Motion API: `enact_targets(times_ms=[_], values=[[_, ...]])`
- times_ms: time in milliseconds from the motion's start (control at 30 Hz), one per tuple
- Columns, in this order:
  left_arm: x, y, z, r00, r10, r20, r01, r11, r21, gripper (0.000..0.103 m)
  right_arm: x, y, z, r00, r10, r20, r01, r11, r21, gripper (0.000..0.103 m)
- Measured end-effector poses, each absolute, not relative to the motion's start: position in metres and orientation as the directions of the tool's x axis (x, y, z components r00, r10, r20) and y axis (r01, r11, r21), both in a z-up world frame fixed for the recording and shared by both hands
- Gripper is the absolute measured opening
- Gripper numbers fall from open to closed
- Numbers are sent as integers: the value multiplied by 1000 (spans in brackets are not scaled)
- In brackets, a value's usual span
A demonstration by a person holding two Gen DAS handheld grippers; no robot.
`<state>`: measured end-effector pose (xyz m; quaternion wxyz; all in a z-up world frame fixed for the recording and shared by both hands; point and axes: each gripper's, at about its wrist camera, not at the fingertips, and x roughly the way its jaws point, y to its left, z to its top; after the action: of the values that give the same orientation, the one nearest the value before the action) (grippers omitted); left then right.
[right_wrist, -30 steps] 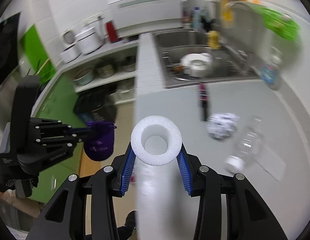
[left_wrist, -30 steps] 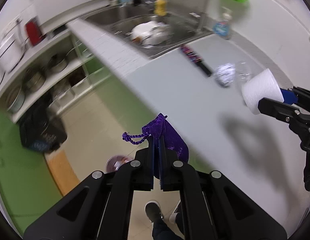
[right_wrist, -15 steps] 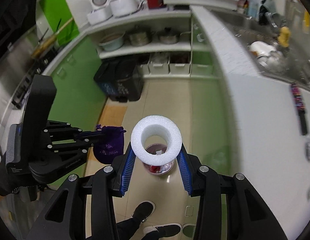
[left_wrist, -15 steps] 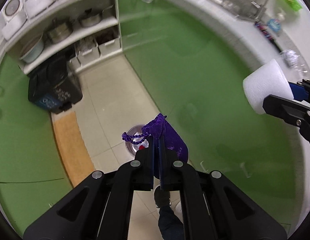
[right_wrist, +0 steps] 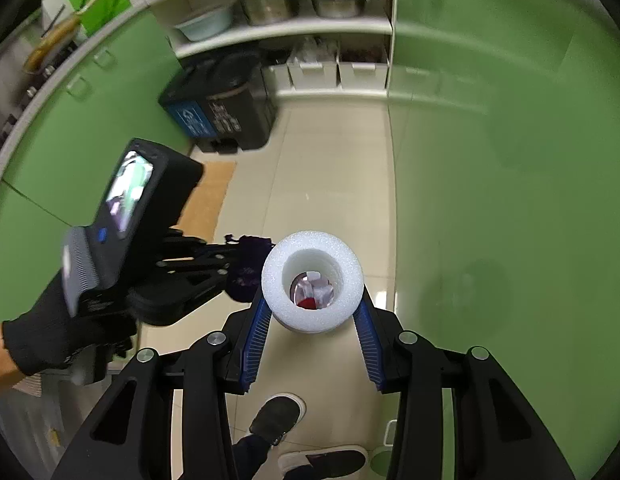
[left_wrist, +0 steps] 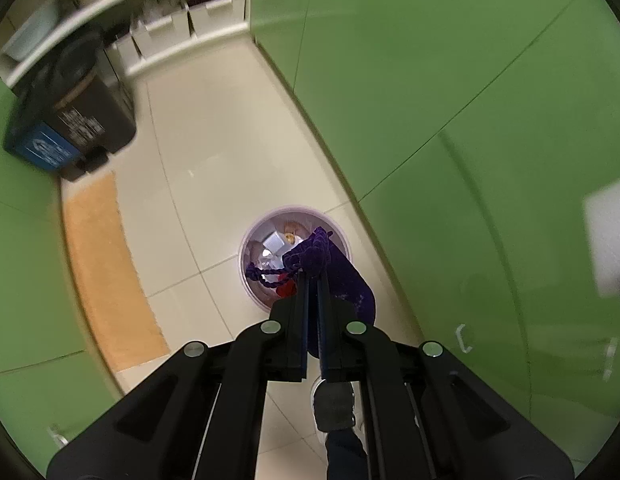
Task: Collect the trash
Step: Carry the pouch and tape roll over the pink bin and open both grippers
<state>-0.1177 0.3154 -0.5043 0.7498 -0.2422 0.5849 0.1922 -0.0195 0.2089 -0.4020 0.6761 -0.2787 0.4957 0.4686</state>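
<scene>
Two grippers point down at a tiled floor (left_wrist: 214, 152) between green cabinets (left_wrist: 449, 80), above a small round bin (left_wrist: 252, 236) already holding scraps. Right gripper (right_wrist: 312, 320) has its blue fingers (right_wrist: 256, 340) clamped on a white foam tube (right_wrist: 312, 280), end-on to the camera, so the bin shows through its hole. Left gripper (left_wrist: 313, 292), in a black-gloved hand (right_wrist: 46, 340), has its fingers pressed together on a purple pouch (left_wrist: 337, 268) hanging over the bin's rim.
</scene>
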Motion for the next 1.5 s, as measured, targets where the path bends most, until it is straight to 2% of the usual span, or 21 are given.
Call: enact_targets(times_ms=[200,300,333,367,400,433,667,1000,1367,1467,1500], values=[[-108,320,-580,223,-20,-975,-577,803,-148,4,-16,212,-470,49,332,-942,-894,434,107,41],[-104,322,-612,218,-28,-976,-574,805,-151,9,-13,213,-497,41,320,-947,-890,442,111,41],[-104,322,-619,216,-27,-976,-576,804,-150,30,-13,212,-505,39,316,-948,-889,444,111,41],[-103,325,-627,225,-37,-974,-581,797,-164,76,-12,212,-515,37,311,-950,-888,446,111,41],[-104,325,-630,232,-38,-972,-585,793,-170,94,-12,211,-521,37,308,-951,-887,448,110,41],[-104,327,-635,250,-34,-968,-592,786,-180,100,-11,211,-527,36,304,-952,-886,450,110,41],[-124,337,-642,224,-21,-974,-636,754,-162,100,-12,218,-551,25,295,-955,-882,456,118,41],[-193,338,-598,181,64,-981,-695,714,-81,100,-19,265,-588,-2,285,-958,-906,405,123,41],[-239,337,-610,193,47,-980,-744,658,-115,100,-26,302,-657,-9,214,-977,-932,353,86,41],[-244,336,-613,195,43,-980,-749,651,-121,100,-25,305,-670,-5,204,-979,-934,349,77,43],[-245,335,-613,197,42,-980,-752,648,-124,100,-25,306,-674,-1,200,-980,-935,347,71,51]])
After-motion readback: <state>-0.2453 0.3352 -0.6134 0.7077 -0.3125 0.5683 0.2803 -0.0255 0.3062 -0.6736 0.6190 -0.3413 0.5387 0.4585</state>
